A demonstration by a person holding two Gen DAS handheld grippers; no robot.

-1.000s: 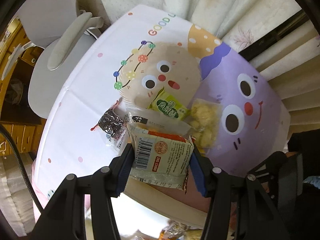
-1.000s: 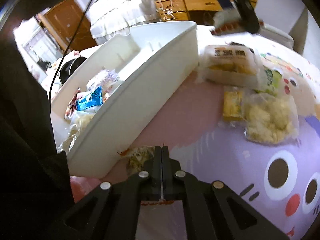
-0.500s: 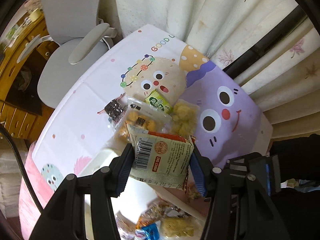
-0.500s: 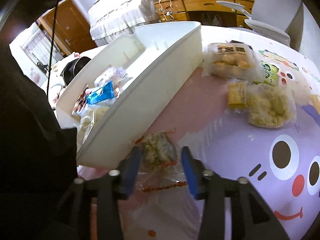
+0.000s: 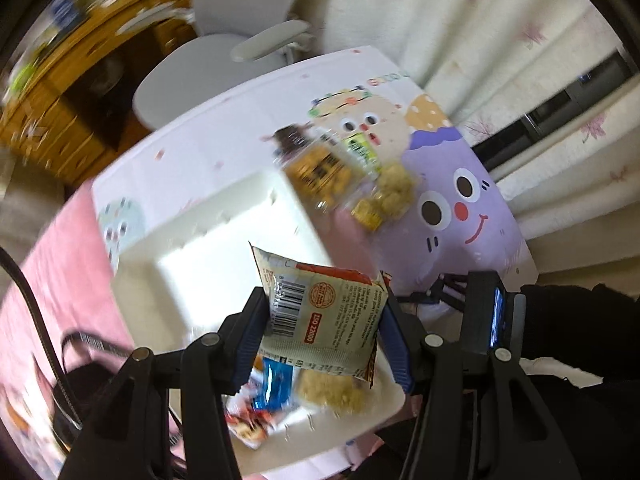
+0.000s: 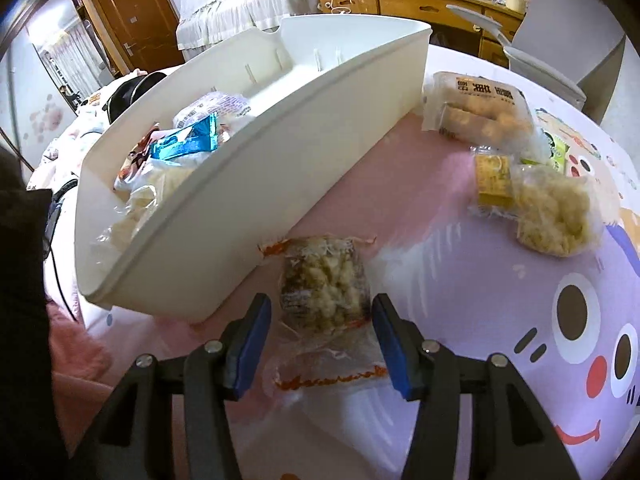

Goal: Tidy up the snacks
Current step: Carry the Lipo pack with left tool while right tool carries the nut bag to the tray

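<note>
Left gripper carries a snack packet over the white bin; right gripper stands open around a clear bag on the table.

The left gripper (image 5: 326, 334) has its blue pads pressed on both sides of a beige snack packet (image 5: 320, 316) with a barcode, held in the air above the white bin (image 5: 208, 240), where a blue wrapper (image 5: 272, 386) and other snacks already lie. The right gripper (image 6: 322, 344) has just been opening; its jaws stand partly apart, with a clear bag (image 6: 324, 292) of pale crumbly snack lying on the tablecloth (image 6: 460, 280) between them, the pads clear of it. That bag lies just beside the bin's long wall at about 10 o'clock. More packets (image 6: 532, 184) lie well apart at 2 o'clock.
</note>
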